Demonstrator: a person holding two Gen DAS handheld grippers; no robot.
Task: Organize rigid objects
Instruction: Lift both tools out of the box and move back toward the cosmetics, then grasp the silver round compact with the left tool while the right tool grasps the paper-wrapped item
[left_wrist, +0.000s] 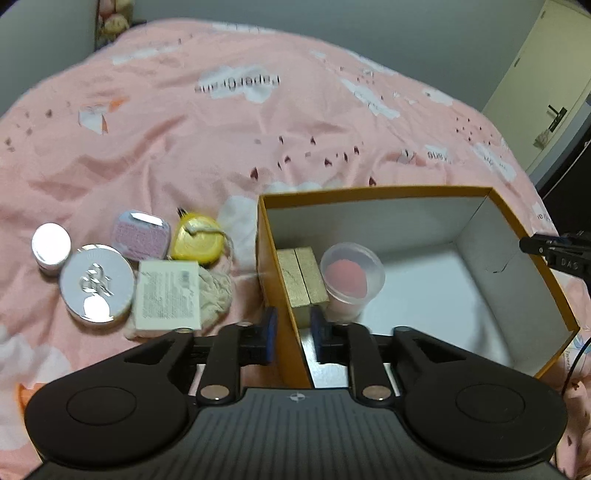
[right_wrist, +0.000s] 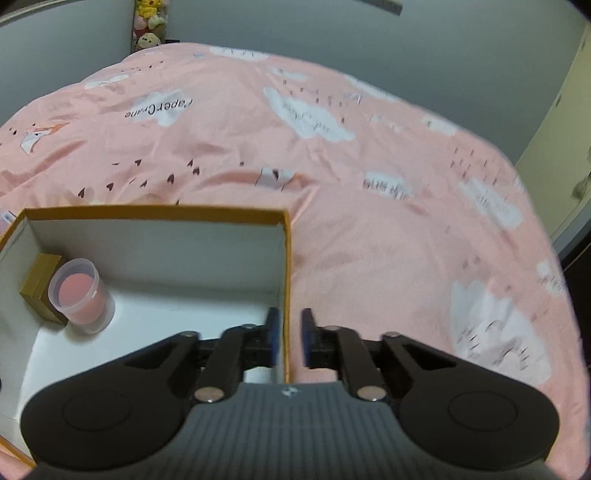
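- The orange cardboard box (left_wrist: 532, 254), open-topped with a matte white lining, sits on the bed; each claw straddles 1 of its side walls.
- The left claw (left_wrist: 293, 325) is narrow, 1 blue pad outside the box's left wall and 1 inside; I cannot tell whether the pads press on the card.
- The right claw (right_wrist: 288, 332) is narrow too, astride the box's right wall; its inner pad lies close to the card, while a slim gap shows at the outer pad.
- Just ahead of the left claw, inside the box, a rectangular gold box (left_wrist: 303, 275) with a brushed finish lies against the wall, and a frosted plastic cup (left_wrist: 351, 275) holding a pink rounded sponge stands touching it.
- Left of the left claw, outside the box, lie a round mirrored compact (left_wrist: 96, 282), a small silver-lidded jar (left_wrist: 51, 245), a pink rounded-square tin (left_wrist: 140, 234), a yellow round case (left_wrist: 197, 240), and a flat white printed carton (left_wrist: 168, 295) on a crumpled beige cloth (left_wrist: 216, 291).
- All rest on a soft pink bedsheet (left_wrist: 221, 147) printed with white clouds.
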